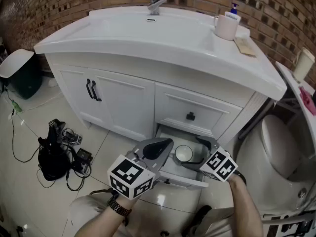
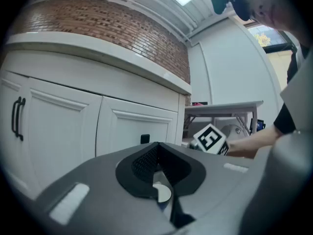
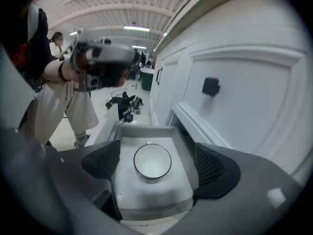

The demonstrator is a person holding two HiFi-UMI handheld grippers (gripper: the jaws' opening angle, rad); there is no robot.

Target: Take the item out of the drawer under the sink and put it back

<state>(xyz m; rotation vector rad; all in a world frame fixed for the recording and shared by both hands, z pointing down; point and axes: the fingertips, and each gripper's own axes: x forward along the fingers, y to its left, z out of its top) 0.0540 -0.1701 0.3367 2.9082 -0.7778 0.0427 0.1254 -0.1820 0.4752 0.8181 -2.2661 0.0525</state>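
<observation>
The lower drawer (image 1: 170,169) under the sink is pulled out, and a small white bowl (image 1: 184,153) with a dark rim sits inside it. My right gripper (image 1: 191,152) hangs over the drawer, open, one jaw on each side of the bowl without touching it. In the right gripper view the bowl (image 3: 152,161) rests on the drawer floor (image 3: 146,197) between the two black pads (image 3: 103,159). My left gripper (image 1: 165,144) is shut and empty, just left of the bowl above the drawer's left edge. In the left gripper view its jaws (image 2: 157,148) meet, facing the cabinet front.
Above the open drawer is a shut drawer with a black knob (image 1: 190,116). Cabinet doors with black handles (image 1: 92,90) are to the left. A toilet (image 1: 279,147) stands close on the right. Black gear and cables (image 1: 59,154) lie on the floor at left. A mug (image 1: 226,25) stands on the countertop.
</observation>
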